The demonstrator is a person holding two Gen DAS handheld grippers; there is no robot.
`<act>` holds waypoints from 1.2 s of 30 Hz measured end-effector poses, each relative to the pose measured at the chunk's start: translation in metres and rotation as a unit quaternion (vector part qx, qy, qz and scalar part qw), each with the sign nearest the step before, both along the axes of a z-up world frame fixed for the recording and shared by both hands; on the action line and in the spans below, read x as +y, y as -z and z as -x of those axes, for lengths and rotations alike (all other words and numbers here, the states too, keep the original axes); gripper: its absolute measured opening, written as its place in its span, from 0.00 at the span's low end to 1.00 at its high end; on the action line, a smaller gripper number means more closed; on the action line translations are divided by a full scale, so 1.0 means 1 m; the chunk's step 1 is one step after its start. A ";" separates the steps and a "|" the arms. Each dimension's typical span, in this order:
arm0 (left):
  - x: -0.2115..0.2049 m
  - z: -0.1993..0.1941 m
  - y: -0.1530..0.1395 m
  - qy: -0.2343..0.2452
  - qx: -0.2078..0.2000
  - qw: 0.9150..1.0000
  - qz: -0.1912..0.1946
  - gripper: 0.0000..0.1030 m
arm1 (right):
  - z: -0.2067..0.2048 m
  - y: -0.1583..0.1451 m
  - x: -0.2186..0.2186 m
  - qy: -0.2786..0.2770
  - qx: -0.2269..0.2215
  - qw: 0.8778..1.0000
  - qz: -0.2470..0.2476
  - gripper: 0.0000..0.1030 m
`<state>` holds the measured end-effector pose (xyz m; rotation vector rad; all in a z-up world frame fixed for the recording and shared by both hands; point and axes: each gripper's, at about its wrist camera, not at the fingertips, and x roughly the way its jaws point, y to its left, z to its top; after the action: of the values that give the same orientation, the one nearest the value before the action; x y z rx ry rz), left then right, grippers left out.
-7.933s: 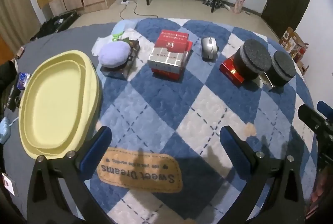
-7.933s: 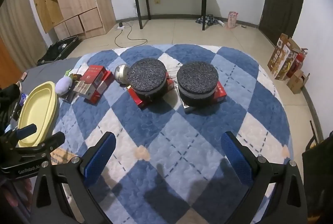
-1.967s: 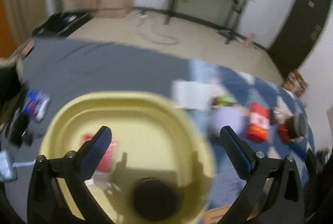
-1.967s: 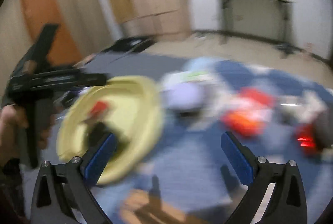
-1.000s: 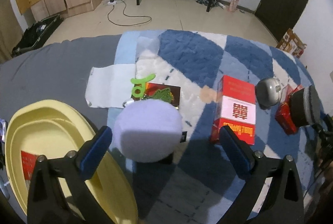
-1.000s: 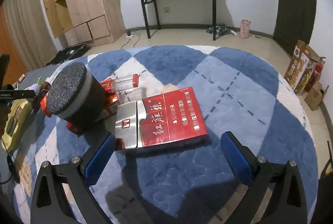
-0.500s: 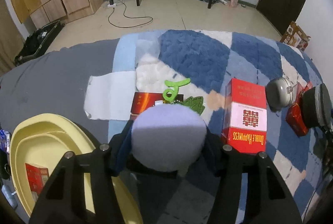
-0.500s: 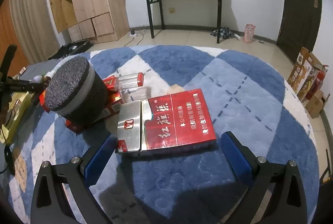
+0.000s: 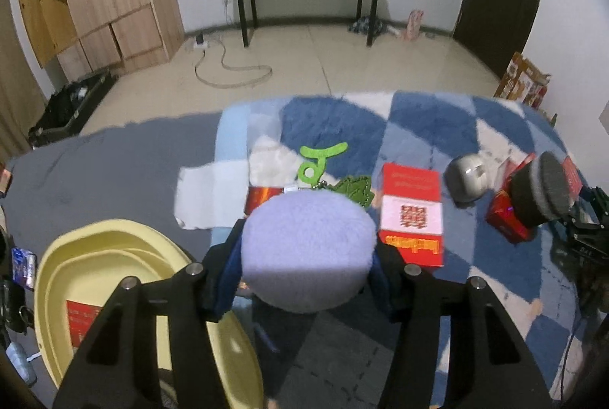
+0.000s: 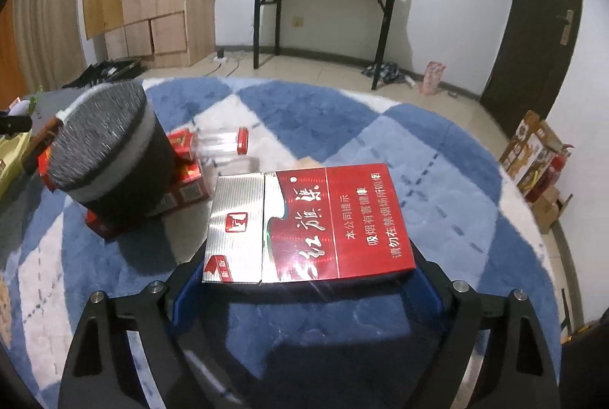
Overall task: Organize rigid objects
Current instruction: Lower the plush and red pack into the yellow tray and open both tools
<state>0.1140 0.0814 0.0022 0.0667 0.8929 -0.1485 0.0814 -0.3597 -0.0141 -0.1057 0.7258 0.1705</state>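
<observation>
My left gripper point(image 9: 306, 270) is shut on a round lilac plush object point(image 9: 307, 249) and holds it above the quilt. A yellow oval tray point(image 9: 114, 279) lies at the lower left with a small red box point(image 9: 82, 321) in it. My right gripper point(image 10: 304, 279) is shut on a red and silver cigarette carton point(image 10: 304, 222), held flat. A black foam-topped cylinder point(image 10: 110, 150) sits on red boxes to its left; it also shows in the left wrist view point(image 9: 540, 190).
A red box with white label point(image 9: 413, 215), a silver round object point(image 9: 466, 177), a green keychain point(image 9: 319, 161) and a white cloth point(image 9: 213, 196) lie on the blue-and-white quilt. A clear jar with red lid point(image 10: 224, 140) lies behind the cylinder.
My left gripper closed on the lilac plush object and lifted it. My right gripper closed on the red and silver carton, which had lain between the open fingers.
</observation>
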 end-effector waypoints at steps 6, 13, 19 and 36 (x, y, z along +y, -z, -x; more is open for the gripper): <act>0.037 0.033 -0.045 -0.018 -0.029 0.999 0.035 0.56 | 0.036 -0.066 0.013 -0.064 -0.085 0.994 0.015 0.86; 0.128 0.075 -0.071 -0.078 -0.038 0.996 0.014 0.56 | 0.060 -0.167 0.093 -0.164 -0.147 0.974 -0.045 0.87; 0.205 0.090 -0.055 -0.157 -0.014 0.987 0.028 0.56 | 0.049 -0.160 0.222 -0.274 -0.081 0.956 -0.072 0.86; 0.249 0.049 0.047 -0.186 0.078 0.976 0.087 0.56 | 0.014 -0.056 0.479 -0.406 0.123 0.902 0.082 0.86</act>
<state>0.0649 0.3307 -0.0444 -0.2789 1.0291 0.1202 0.0675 0.1193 0.0420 -0.5578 0.9146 0.9363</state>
